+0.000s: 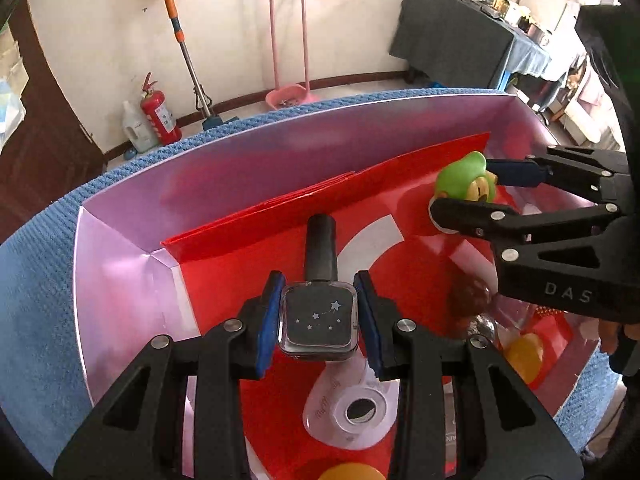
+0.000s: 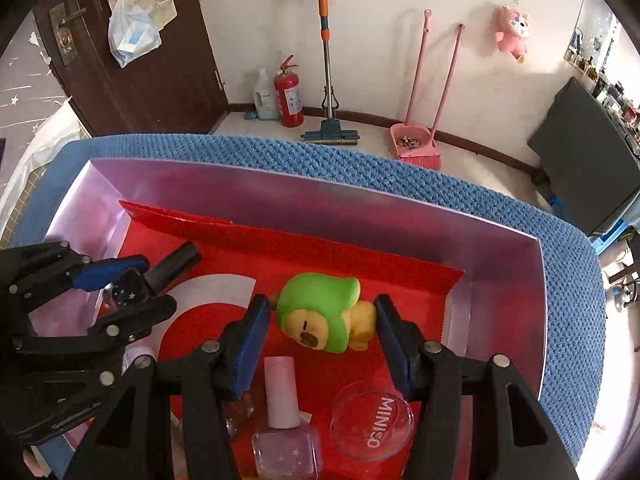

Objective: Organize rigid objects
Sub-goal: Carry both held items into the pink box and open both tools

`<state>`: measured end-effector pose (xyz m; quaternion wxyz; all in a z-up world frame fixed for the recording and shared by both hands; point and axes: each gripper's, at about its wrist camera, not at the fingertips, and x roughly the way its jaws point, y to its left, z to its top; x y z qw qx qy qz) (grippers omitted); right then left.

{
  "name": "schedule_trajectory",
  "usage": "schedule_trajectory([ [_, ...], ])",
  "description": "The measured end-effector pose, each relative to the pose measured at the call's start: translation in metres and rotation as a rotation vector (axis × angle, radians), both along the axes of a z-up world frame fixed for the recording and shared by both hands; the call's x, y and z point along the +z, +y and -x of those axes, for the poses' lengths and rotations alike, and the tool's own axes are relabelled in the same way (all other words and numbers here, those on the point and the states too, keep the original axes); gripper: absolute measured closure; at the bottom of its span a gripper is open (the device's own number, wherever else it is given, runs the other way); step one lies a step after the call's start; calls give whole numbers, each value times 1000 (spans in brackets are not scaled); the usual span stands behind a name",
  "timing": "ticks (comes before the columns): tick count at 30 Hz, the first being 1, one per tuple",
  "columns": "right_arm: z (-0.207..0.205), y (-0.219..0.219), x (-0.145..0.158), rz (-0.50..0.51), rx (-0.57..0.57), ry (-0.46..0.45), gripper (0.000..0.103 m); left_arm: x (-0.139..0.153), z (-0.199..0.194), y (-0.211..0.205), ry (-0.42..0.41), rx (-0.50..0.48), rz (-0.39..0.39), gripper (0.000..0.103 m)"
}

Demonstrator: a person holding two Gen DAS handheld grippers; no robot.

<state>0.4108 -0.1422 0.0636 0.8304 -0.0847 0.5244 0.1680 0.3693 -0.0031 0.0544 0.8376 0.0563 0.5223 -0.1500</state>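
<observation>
Grip check | left tool (image 1: 318, 316) clamped on dark polish bottle (image 1: 319, 326), cap pointing straight ahead over red tray (image 1: 248, 272) | right tool (image 2: 320, 328) wide, straddling green toy (image 2: 320, 310), untouched | right nearer toy

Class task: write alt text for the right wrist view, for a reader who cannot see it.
The right gripper brackets a green-hooded yellow toy figure over a red-lined pink box. At left, the left gripper holds a dark nail polish bottle; a pink polish bottle and clear round case lie nearer.

White wall (image 2: 380, 40), dark brown door (image 2: 132, 60), mop (image 2: 326, 60), red fire extinguisher (image 2: 289, 96)
</observation>
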Motion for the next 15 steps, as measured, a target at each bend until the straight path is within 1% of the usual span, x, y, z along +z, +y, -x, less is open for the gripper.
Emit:
schedule_trajectory([
  [4,0,0,-1,6,0,1,46,-6,-2,1,11,7,-12,69],
  [12,-3,5,-2,12,-4,2,46,-6,1,-5,-10,2,-46,69],
  [15,-3,5,-2,11,-3,5,46,-6,1,-5,-9,4,-47,69],
])
